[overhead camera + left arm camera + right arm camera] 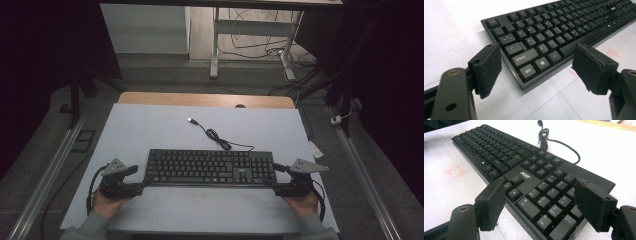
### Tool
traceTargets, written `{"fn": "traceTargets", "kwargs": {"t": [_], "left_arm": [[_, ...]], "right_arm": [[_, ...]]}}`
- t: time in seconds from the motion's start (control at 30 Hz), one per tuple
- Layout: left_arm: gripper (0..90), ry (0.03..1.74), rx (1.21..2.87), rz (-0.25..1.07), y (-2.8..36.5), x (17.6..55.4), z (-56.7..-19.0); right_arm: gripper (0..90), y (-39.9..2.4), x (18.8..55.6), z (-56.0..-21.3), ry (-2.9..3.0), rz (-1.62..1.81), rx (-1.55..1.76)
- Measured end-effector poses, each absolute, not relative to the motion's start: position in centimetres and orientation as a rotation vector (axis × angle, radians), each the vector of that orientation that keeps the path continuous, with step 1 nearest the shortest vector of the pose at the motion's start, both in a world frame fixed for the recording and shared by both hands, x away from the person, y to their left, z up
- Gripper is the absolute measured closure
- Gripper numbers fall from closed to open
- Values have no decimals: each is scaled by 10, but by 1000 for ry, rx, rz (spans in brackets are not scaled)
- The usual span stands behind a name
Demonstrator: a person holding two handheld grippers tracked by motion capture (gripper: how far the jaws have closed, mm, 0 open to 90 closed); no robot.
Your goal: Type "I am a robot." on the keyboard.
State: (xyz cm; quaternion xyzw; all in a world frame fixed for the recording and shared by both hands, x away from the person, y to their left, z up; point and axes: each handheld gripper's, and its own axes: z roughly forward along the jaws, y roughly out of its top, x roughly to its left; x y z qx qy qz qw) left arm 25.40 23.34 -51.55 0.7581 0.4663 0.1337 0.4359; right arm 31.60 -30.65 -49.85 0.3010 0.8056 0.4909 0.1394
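Your white tabletop [150, 125] carries a black Acer keyboard [210, 167] lying flat near your edge, its cable [220, 140] snaking off toward the far side and ending in a USB plug [191, 120]. Your left claw [141, 179] stands wide at the keyboard's left end, jaws astride its near corner without pressing. Your right claw [276, 176] gapes wide around the number-pad end.
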Motion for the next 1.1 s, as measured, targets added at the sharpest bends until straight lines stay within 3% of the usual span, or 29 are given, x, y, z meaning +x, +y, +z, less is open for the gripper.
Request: {"fn": "traceTargets", "kwargs": {"t": [0.7, 1.1], "left_arm": [[258, 1170, 1883, 325, 236, 254, -517], [254, 1178, 1881, 340, 233, 255, -517]], "right_arm": [[271, -300, 318, -499, 2333, 1421, 885], [285, -276, 318, -493, 2361, 1436, 858]]}}
